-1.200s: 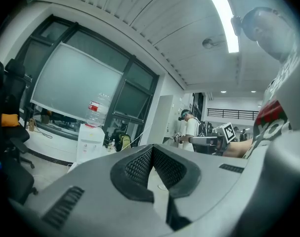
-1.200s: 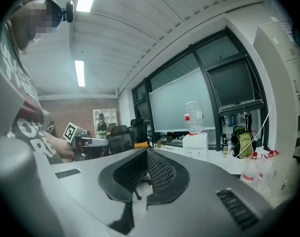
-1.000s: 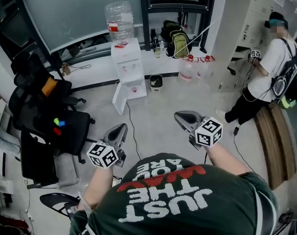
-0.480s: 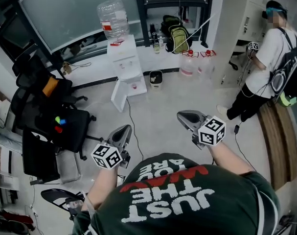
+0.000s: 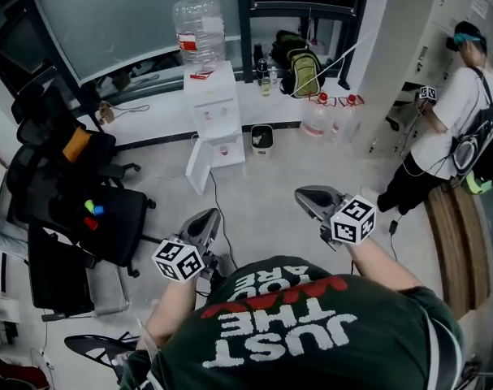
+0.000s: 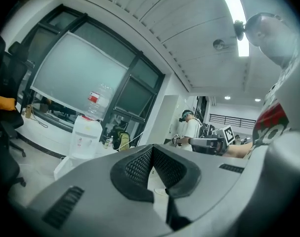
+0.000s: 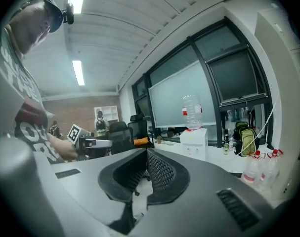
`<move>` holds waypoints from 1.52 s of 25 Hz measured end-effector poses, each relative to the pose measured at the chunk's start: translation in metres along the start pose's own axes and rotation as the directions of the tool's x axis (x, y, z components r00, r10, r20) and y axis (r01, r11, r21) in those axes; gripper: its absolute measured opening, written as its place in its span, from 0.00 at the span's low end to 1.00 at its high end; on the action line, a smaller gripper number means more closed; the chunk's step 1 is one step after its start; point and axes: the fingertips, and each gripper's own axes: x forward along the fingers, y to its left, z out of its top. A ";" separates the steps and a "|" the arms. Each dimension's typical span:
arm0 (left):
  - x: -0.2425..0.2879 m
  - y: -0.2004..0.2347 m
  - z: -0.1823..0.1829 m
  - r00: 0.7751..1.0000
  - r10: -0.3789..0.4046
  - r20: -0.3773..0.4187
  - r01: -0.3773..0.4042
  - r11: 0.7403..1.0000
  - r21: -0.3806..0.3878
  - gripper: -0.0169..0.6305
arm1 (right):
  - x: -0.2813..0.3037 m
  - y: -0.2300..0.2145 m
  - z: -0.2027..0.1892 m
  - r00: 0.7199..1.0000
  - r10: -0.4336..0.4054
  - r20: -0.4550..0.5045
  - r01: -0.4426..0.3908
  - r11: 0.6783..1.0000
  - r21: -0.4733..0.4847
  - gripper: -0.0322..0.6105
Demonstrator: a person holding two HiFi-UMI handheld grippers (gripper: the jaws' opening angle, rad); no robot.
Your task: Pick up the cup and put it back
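No cup shows in any view. My left gripper (image 5: 204, 220) is held at waist height over the grey floor, and its jaws are shut with nothing between them. In the left gripper view the black ribbed pads (image 6: 140, 166) meet at the tip of the left gripper (image 6: 152, 147). My right gripper (image 5: 309, 195) is level with it on the right. The right gripper (image 7: 146, 151) is shut and empty as well. Both point toward a white water dispenser (image 5: 212, 112) that carries a clear bottle (image 5: 199, 29).
Black office chairs (image 5: 71, 197) crowd the left side. A small white bin (image 5: 261, 136) and a cable lie by the dispenser. A green backpack (image 5: 301, 70) and clear jugs (image 5: 315, 120) sit by the window. Another person (image 5: 457, 124) stands at lockers, far right.
Both grippers stay shut and nearly in place. The head view has shifted a little, and the left gripper has drifted slightly right and down.
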 end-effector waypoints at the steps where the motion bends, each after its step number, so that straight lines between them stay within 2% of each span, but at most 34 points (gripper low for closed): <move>1: 0.000 0.020 0.004 1.000 -0.009 0.003 0.009 1.000 -0.006 0.04 | 0.020 -0.002 0.003 1.000 -0.009 -0.007 0.009 1.000 -0.003 0.10; 6: 0.000 0.145 0.046 0.999 -0.051 -0.005 0.051 0.999 -0.006 0.04 | 0.150 -0.007 0.038 0.999 -0.046 0.001 0.046 0.999 -0.016 0.10; 11: -0.009 0.266 0.103 0.996 -0.073 -0.043 0.075 0.996 0.052 0.04 | 0.270 -0.002 0.082 0.998 -0.057 0.015 0.058 0.998 -0.027 0.10; 16: 0.005 0.344 0.134 0.995 -0.091 -0.035 0.093 0.995 0.030 0.04 | 0.341 -0.020 0.100 0.995 -0.093 -0.028 0.092 0.995 -0.024 0.10; 21: 0.030 0.379 0.136 0.993 -0.105 -0.055 0.106 0.994 0.007 0.04 | 0.375 -0.049 0.108 0.992 -0.115 -0.057 0.114 0.993 -0.019 0.10; 28: 0.079 0.409 0.128 0.993 -0.064 -0.104 0.065 0.998 -0.002 0.04 | 0.402 -0.110 0.108 0.995 -0.089 -0.053 0.089 0.996 -0.002 0.10; 33: 0.149 0.408 0.101 0.985 0.000 -0.173 0.008 0.999 0.050 0.04 | 0.397 -0.191 0.103 0.999 -0.042 -0.015 0.042 0.999 0.016 0.10; 36: 0.208 0.411 0.080 0.977 0.074 -0.198 -0.071 0.997 0.020 0.04 | 0.391 -0.252 0.094 1.000 0.005 -0.013 -0.005 1.000 0.020 0.10; 38: 0.254 0.410 0.061 0.964 0.122 -0.235 -0.126 0.992 -0.004 0.04 | 0.383 -0.297 0.088 0.999 0.038 -0.019 -0.038 0.999 0.031 0.10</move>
